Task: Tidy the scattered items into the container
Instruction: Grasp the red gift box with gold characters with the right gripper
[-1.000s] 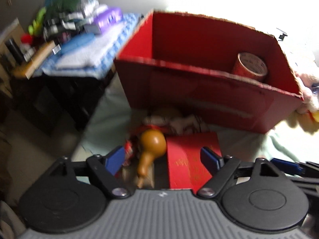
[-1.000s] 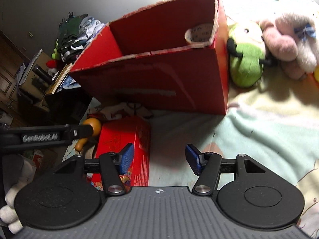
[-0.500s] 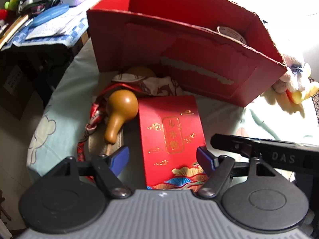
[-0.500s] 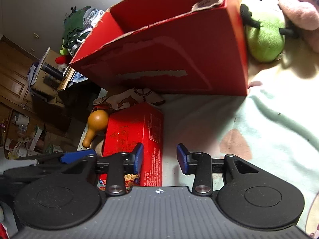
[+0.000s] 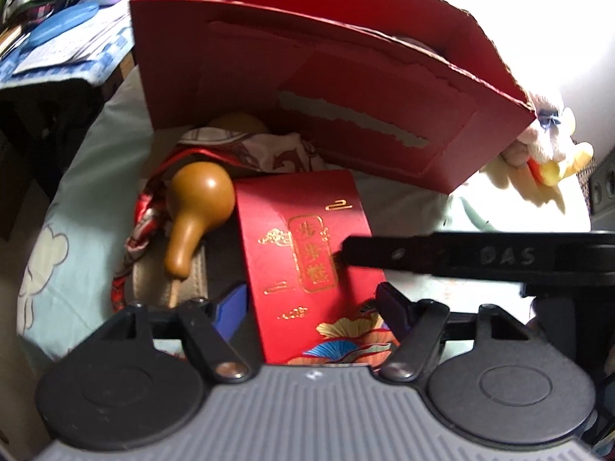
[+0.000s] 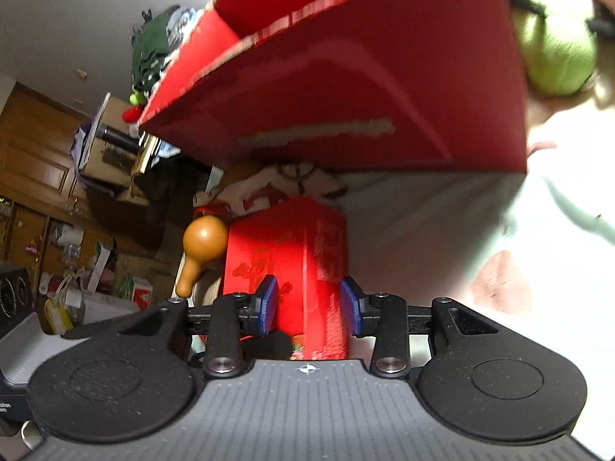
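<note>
The big red cardboard container (image 5: 346, 88) (image 6: 365, 88) stands open-topped on the bed. In front of it lies a red gift box (image 5: 307, 238) (image 6: 292, 253) with gold lettering. A brown gourd (image 5: 196, 207) (image 6: 203, 238) rests at its left and a patterned cloth (image 5: 269, 150) lies behind. My left gripper (image 5: 311, 303) is open, its fingers on either side of the gift box's near end. My right gripper (image 6: 309, 303), rolled on its side, has its pads pressed on the box's right edge. One of its fingers (image 5: 423, 253) lies across the box top.
A red patterned strap (image 5: 142, 223) trails under the gourd. A green plush (image 6: 553, 50) and a pink and yellow plush (image 5: 546, 153) sit right of the container. A cluttered side table (image 5: 57, 50) stands left of the bed, whose pale sheet (image 6: 499, 230) ends near the gourd.
The left gripper came down and closer over the gift box. The right gripper narrowed its gap, then slid left until the gift box's edge sat between its pads.
</note>
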`<action>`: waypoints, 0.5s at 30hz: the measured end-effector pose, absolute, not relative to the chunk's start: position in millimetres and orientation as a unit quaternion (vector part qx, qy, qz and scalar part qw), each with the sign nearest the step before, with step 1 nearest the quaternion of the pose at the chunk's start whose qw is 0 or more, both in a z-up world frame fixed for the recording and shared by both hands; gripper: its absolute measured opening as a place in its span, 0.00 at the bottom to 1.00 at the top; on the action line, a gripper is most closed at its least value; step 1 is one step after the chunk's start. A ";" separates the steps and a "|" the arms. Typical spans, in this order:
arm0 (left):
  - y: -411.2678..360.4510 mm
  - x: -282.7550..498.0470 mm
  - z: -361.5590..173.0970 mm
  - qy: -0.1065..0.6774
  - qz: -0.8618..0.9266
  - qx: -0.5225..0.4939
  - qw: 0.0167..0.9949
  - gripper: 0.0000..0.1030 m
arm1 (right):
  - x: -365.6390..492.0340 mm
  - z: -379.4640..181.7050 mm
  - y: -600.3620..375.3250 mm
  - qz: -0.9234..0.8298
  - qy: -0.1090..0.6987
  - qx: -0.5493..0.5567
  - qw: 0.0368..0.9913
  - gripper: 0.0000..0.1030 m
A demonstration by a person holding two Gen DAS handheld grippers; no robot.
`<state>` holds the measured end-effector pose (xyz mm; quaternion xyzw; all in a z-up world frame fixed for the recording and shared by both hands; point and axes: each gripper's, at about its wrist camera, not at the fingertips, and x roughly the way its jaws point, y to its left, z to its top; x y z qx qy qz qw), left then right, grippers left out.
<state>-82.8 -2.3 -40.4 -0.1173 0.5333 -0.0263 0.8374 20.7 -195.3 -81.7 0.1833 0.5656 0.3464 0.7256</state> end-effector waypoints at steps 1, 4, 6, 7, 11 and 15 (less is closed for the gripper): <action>-3.8 -81.5 -40.8 0.533 -0.024 -0.112 0.839 0.72 | 22.0 -83.2 -194.9 0.345 0.569 0.189 0.722 0.44; -4.7 -78.7 -40.2 0.534 -0.027 -0.113 0.838 0.72 | 25.1 -83.7 -199.2 0.346 0.574 0.196 0.716 0.44; -6.5 -77.1 -40.3 0.536 -0.032 -0.111 0.836 0.72 | 24.9 -81.7 -205.0 0.345 0.578 0.196 0.714 0.44; -9.2 -76.3 -39.5 0.538 -0.035 -0.107 0.836 0.72 | 24.7 -80.8 -208.3 0.344 0.579 0.195 0.713 0.44; -25.8 -70.8 -36.6 0.542 -0.050 -0.085 0.835 0.72 | 23.0 -78.3 -228.8 0.332 0.583 0.207 0.712 0.44; -45.3 -64.4 -32.4 0.545 -0.074 -0.072 0.832 0.72 | 22.8 -76.4 -254.1 0.313 0.584 0.224 0.715 0.44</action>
